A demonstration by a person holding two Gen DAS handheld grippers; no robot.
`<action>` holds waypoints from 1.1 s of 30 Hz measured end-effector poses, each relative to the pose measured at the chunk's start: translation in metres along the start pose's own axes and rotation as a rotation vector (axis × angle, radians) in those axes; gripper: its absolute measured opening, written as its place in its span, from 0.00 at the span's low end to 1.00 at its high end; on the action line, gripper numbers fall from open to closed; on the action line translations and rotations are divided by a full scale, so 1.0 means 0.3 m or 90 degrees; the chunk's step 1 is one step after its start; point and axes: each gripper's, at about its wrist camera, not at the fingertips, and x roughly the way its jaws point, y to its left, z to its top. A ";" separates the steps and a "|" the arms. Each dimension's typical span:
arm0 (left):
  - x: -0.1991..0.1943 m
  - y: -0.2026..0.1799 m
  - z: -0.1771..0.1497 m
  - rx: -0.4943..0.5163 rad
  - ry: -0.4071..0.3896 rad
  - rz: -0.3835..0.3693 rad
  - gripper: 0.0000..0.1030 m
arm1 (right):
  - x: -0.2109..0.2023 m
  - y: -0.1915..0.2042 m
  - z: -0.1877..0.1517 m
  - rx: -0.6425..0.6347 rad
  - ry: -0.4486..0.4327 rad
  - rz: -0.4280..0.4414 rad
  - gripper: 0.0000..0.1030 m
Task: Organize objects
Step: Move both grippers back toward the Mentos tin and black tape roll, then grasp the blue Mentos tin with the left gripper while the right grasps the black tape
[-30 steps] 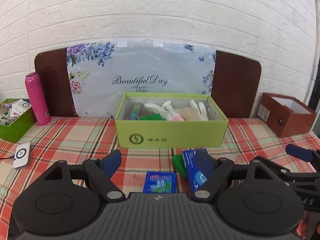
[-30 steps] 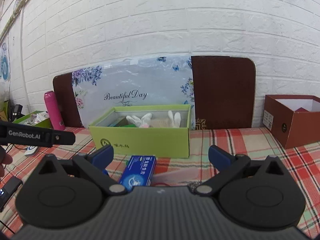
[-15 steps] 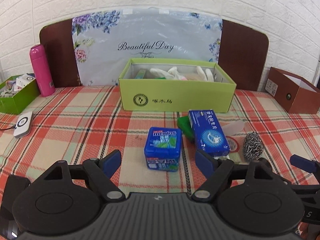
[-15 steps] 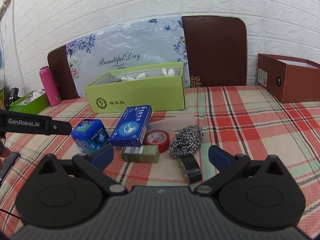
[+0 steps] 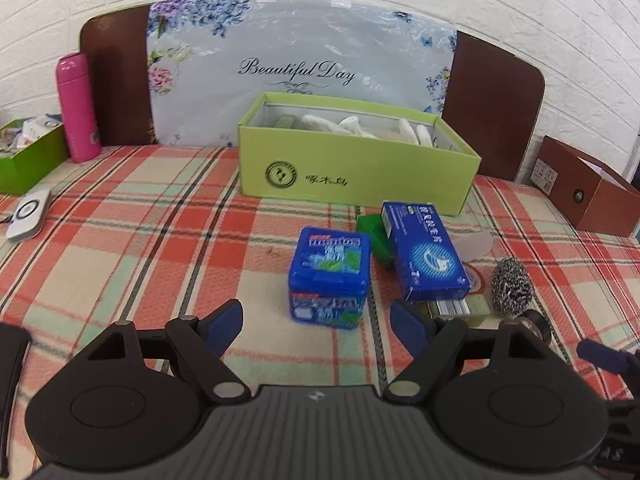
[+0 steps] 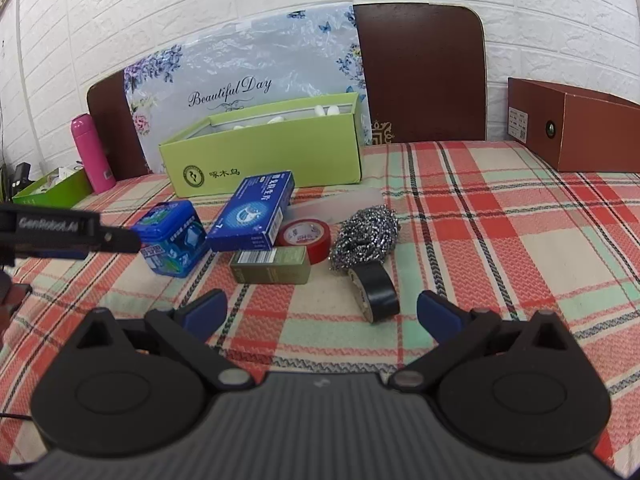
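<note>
On the red checked tablecloth [image 5: 120, 248], both wide-open, empty grippers, left gripper [image 5: 318, 326] and right gripper [image 6: 320, 310], have backed away from the open green cardboard box [image 5: 356, 168], so the square blue mint tin [image 5: 328, 276] and other loose things now show, ready for picking.

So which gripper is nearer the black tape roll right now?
Right. The black tape roll lies just ahead of the open right gripper, roughly between its fingers. The left gripper faces the blue mint tin; the roll sits off to its right.
</note>
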 end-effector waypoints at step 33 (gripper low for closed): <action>-0.013 -0.002 -0.081 0.070 0.046 -0.083 0.58 | 0.061 0.083 -0.039 -0.090 0.081 0.108 0.23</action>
